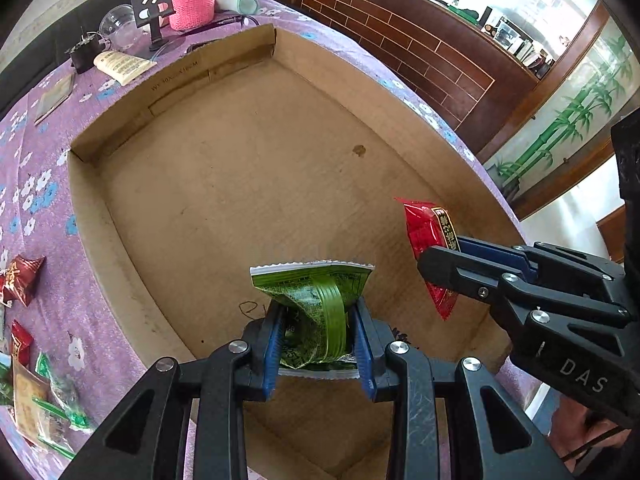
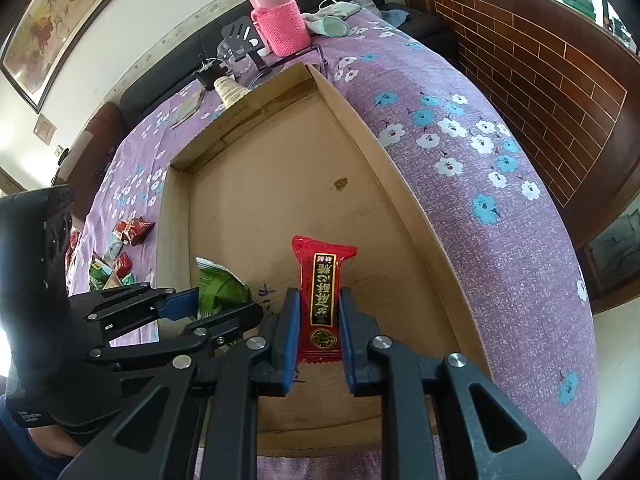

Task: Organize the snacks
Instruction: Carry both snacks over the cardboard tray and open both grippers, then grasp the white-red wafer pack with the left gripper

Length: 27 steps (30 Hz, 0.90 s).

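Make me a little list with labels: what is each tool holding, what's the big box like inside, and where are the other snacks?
left tool: shut on green snack packet
right tool: shut on red snack packet
cardboard box: open, no snacks lying inside, both tools over it
other snacks: loose on the purple flowered tablecloth beside the box
behind box: pink bottle

Black tongs (image 1: 318,344), blue pads (image 1: 272,344), silver screws, white "DAS" lettering.

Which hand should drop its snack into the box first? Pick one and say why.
Probably left. The left gripper holds its green packet over the middle of the cardboard box floor. The right gripper grips its red packet nearer the box's side wall.
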Motion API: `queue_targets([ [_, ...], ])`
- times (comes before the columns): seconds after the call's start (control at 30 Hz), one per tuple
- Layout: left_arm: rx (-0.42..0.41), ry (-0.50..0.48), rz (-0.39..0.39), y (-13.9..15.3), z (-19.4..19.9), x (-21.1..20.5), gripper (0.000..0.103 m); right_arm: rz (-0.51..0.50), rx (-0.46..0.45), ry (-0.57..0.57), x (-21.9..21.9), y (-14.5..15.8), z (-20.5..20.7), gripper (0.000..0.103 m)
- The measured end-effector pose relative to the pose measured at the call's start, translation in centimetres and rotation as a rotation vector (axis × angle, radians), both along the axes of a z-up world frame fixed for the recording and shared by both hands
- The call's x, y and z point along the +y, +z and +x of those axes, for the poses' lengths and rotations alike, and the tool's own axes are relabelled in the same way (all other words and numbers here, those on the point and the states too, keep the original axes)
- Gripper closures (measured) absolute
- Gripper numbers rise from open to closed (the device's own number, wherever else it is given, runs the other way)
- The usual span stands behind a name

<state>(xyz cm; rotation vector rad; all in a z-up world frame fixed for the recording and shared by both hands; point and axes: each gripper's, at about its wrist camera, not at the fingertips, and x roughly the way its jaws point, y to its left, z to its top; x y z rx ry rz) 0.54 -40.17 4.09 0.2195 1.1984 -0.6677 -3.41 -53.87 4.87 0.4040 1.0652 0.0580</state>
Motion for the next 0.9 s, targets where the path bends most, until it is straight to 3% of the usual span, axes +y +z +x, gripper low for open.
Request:
queue_targets([
  [0.3,-0.002,-0.009,0.003,0.0,-0.1,-0.3,0.07,-0.014,-0.028,-0.007,0.3,0.8,-0.6,0.084],
  [0.4,-0.005,-0.007,0.002,0.5,-0.4,0.1,0.056,-0.032,-0.045,-0.012,0.5,1.5,-1.2,0.084],
  [0.53,-0.026,0.021,-0.017,1.9,-0.9,1.2,0.053,-0.058,-0.079,-0.003,1.1,2.7,-2.0,0.084],
  [0.7,-0.066,0.103,-0.078,4.6,-1.6,4.9,0.053,-0.064,-0.119,0.034,2.3,4.1,-2.4,0.084],
  [0.9,-0.108,0.228,-0.124,7.1,-2.0,12.2,0.053,-0.046,-0.15,0.112,6.4,5.4,-1.6,0.084],
])
